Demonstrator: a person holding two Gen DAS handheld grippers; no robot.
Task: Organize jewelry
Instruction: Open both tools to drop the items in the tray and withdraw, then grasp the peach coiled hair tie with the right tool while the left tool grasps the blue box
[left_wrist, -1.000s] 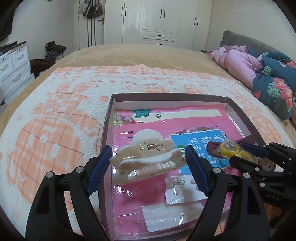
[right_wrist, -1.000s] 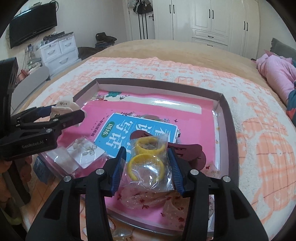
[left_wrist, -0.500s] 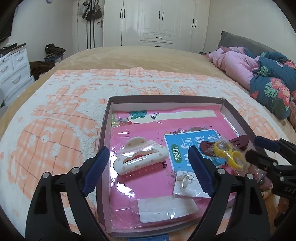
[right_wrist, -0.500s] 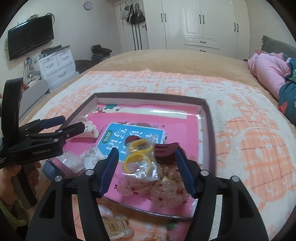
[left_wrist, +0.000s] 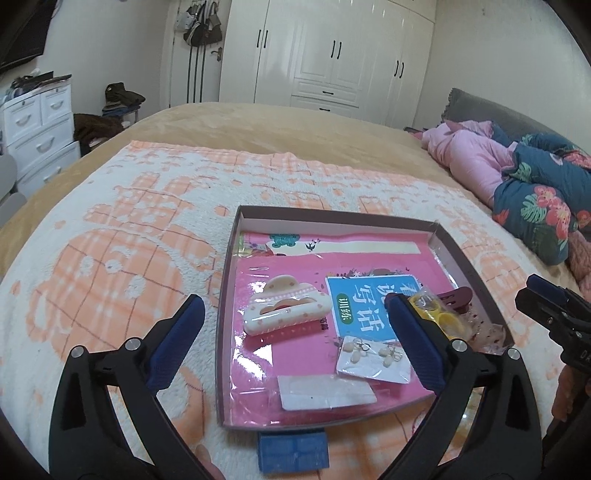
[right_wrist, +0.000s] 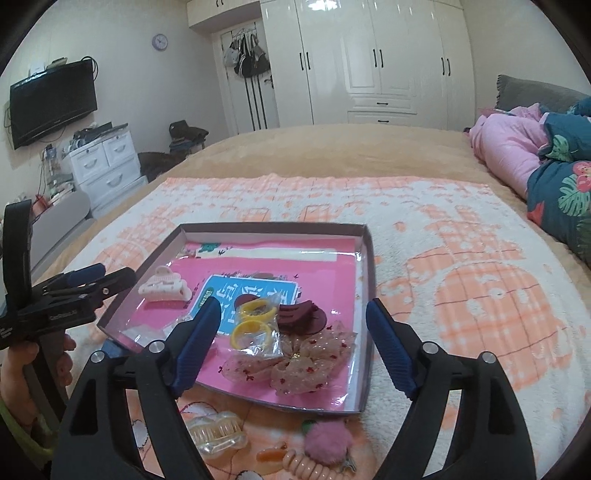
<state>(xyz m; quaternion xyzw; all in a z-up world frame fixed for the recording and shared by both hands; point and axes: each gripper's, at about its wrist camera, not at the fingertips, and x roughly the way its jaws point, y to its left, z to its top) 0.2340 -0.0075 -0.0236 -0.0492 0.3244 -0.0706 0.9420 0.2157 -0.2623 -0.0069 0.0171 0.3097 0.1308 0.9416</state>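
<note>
A shallow box (left_wrist: 468, 258) (right_wrist: 366, 258) with a pink lining lies on the bed. In it are a cream hair claw (left_wrist: 286, 309) (right_wrist: 164, 286), a bag of yellow rings (right_wrist: 256, 325) (left_wrist: 448, 317), a dark red clip (right_wrist: 301, 315), a sheer scrunchie (right_wrist: 295, 363), an earring card (left_wrist: 373, 356) and a clear packet (left_wrist: 327, 391). My left gripper (left_wrist: 291, 343) is open and empty, above the box's near left. My right gripper (right_wrist: 295, 339) is open and empty, above the box's near edge.
In front of the box on the blanket lie a clear hair claw (right_wrist: 218, 434), a pink pompom tie (right_wrist: 327, 445), a coil hair tie (right_wrist: 304, 465) and a blue block (left_wrist: 293, 452). Pink and floral bedding (left_wrist: 517, 177) is piled at the right.
My left gripper let go of the cream hair claw, which now lies in the box. My right gripper let go of the bag of yellow rings. Both grippers opened and drew back.
</note>
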